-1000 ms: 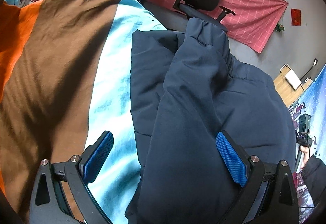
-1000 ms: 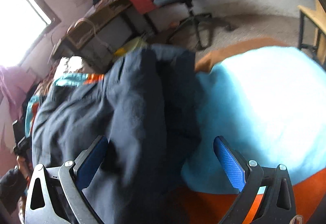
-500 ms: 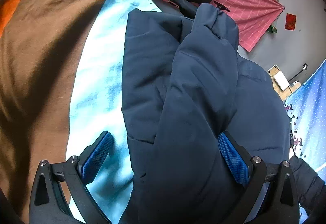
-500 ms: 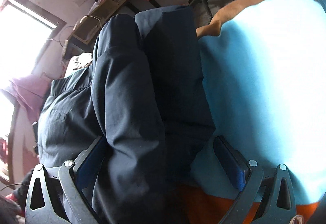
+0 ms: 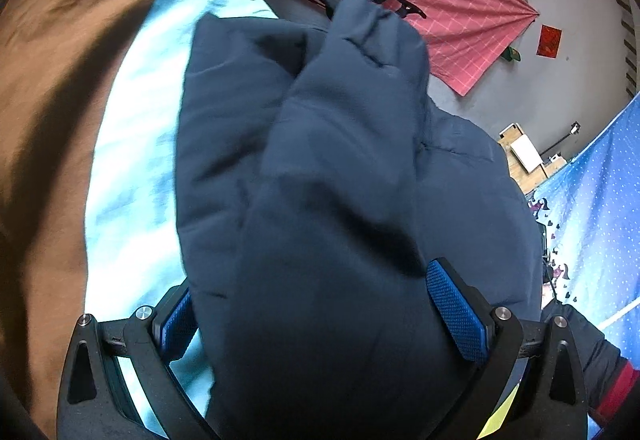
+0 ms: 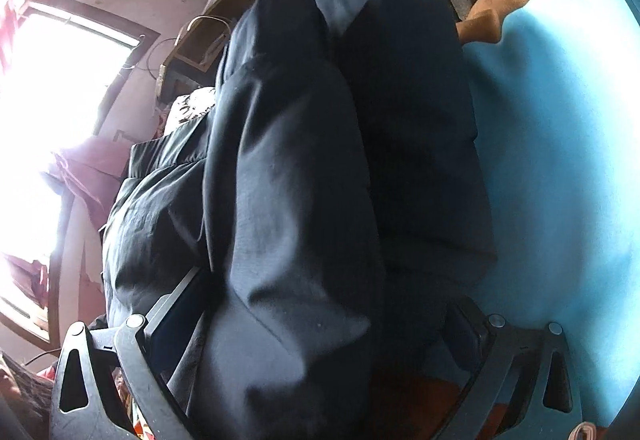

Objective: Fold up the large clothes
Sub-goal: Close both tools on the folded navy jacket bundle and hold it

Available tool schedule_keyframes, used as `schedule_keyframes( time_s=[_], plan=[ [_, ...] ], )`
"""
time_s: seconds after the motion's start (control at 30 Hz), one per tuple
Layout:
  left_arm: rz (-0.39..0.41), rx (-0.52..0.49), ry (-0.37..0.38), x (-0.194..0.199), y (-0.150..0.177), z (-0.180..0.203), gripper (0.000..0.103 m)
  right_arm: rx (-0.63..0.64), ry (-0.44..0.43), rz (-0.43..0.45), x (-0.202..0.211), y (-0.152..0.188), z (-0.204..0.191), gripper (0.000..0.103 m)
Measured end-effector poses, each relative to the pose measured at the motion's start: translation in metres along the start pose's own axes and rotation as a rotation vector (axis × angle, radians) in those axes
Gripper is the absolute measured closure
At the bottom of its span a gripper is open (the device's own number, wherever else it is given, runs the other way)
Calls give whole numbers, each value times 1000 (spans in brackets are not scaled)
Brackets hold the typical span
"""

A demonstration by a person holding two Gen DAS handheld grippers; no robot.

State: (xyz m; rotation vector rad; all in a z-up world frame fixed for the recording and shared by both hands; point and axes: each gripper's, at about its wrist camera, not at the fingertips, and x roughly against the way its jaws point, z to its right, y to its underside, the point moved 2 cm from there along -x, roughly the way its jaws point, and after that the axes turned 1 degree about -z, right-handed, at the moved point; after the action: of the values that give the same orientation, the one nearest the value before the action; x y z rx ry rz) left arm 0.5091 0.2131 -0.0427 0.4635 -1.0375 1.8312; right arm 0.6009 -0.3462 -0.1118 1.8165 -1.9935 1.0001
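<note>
Both hand-held grippers, left hand-held gripper (image 5: pixel 320 314) and right hand-held gripper (image 6: pixel 320 324), have advanced, jaws spread wide astride the padded jacket (image 5: pixel 340 179): soft, bulky, probably slippery; grip its thick folded edge.

The jacket (image 5: pixel 320 167) is plain navy blue, on a blanket (image 5: pixel 132 143) banded in brown and pale turquoise. Behind hang a pink cloth (image 5: pixel 460 11) with a white grid and a blue curtain (image 5: pixel 600 207) dotted white.
</note>
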Motion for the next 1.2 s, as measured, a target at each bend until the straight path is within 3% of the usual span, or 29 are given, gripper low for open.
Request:
schedule_keyframes(
  time_s=[0.1,0.3,0.57,0.73,0.87,1.2],
  plan=[
    [-2,14,-16,1,-2,0,3,-15,35,-9,-3,-2,-1,0],
    [39,46,-44,5,5,5,19,-11,149,-18,-9,2,-17,1],
    [64,53,-150,23,15,22,59,161,312,28,5,8,-66,50],
    [106,18,-233,34,28,50,82,254,403,66,5,17,-102,70],
    [146,-5,-260,49,38,69,88,286,444,118,17,27,-119,81],
    [212,-83,-254,90,41,131,90,342,449,222,57,32,-177,85]
  ],
)
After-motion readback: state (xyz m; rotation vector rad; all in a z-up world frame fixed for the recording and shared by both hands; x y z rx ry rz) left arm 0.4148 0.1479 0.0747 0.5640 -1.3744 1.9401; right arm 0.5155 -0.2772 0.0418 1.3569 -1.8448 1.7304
